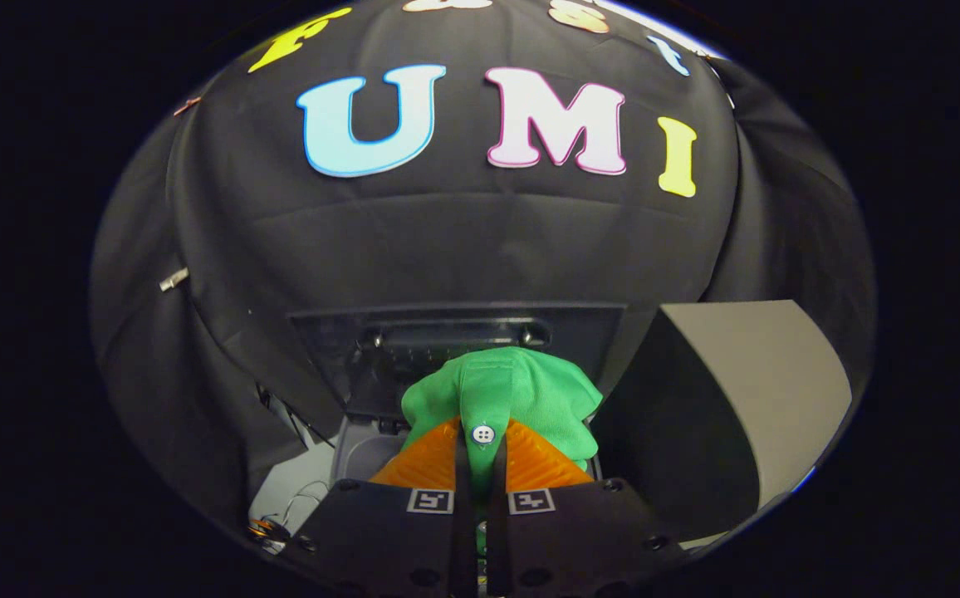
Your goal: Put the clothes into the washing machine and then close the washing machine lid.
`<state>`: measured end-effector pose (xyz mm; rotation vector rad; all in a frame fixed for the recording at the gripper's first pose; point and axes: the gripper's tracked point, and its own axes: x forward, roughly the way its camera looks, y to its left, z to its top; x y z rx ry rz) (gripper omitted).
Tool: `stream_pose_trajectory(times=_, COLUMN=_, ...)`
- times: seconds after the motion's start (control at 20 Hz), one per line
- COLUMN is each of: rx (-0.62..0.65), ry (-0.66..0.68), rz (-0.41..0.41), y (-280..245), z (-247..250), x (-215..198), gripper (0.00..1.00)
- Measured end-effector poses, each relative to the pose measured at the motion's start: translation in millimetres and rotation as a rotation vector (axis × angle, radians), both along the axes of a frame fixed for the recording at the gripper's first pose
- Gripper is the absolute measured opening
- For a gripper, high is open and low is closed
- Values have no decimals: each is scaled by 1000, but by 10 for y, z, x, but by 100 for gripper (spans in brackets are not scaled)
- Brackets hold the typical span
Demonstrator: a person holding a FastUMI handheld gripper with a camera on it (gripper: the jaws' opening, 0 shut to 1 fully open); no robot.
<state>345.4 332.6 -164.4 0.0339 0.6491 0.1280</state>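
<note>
Green knit garment (503, 394) with button, pinched between closed jaws.

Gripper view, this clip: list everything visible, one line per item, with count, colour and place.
green garment: one, green with a white button on its placket, pinched between the fingers and bulging just ahead of them.
washing machine lid: one, dark with a see-through panel, raised open beyond the garment.
washing machine body: one, grey, partly seen under the garment beside the fingers.
grey box: one, grey with a dark shaded side, standing beside the garment and the lid.
booth wall: black cloth, behind everything.
hand-held gripper: one, fingers closed on the green garment's buttoned strip.
</note>
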Motion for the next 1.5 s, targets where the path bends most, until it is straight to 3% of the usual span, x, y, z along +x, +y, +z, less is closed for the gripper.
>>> stream_pose_trajectory(times=0.4, rx=-9, ry=97, rz=24, y=237, z=-1291, x=-30, gripper=10)
stream_pose_trajectory(times=0.75, rx=-7, ry=168, rz=31, y=301, z=-1788, x=-107, gripper=13)
stream_pose_trajectory(times=0.9, rx=86, ry=146, rz=46, y=412, z=-1693, x=-98, gripper=57)
stream_pose_trajectory(times=1.05, rx=79, ry=121, rz=33, y=353, z=-1642, x=-92, gripper=100)
stream_pose_trajectory(times=1.3, rx=69, ry=83, rz=19, y=259, z=-1459, x=-115, gripper=100)
stream_pose_trajectory(times=1.5, rx=102, ry=-38, rz=-18, y=100, z=-929, x=-80, gripper=100)
